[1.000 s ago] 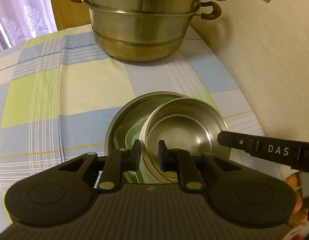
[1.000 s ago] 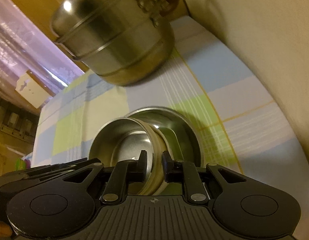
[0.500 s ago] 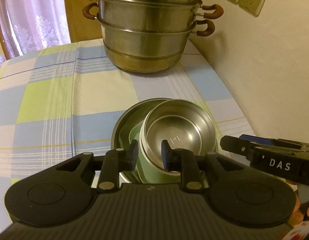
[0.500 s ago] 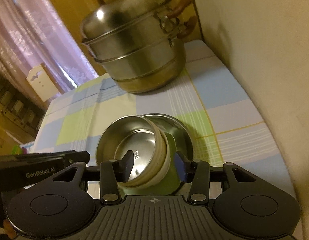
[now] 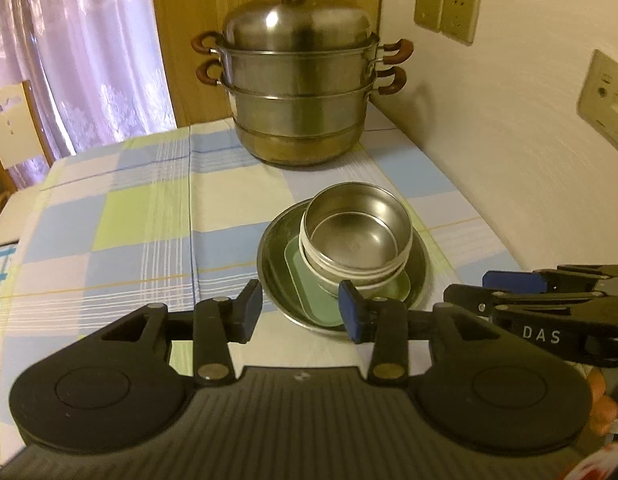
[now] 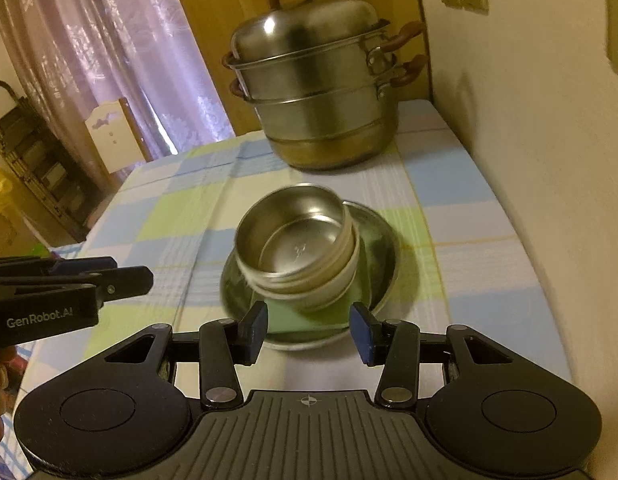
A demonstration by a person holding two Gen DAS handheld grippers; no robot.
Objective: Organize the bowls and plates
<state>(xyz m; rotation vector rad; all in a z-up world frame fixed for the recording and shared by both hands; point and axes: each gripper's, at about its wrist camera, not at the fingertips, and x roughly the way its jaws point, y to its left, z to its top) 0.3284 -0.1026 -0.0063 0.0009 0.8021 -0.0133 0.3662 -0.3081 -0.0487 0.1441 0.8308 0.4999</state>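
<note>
**Stack set down, both my grippers clear**

My left gripper [image 5: 300, 309] and right gripper [image 6: 307, 332] have just been opening; jaws spread, nothing between them. The shiny round steel bowl [image 5: 355, 234] sits tilted in a pale bowl [image 6: 341, 282], on a green rectangular dish [image 5: 309, 292], inside the wide shallow steel plate [image 5: 275, 280] on the checked tablecloth [image 5: 129, 220]. Thin steel looks light, stiff and slippery; I'd pinch the rim wall.
</note>
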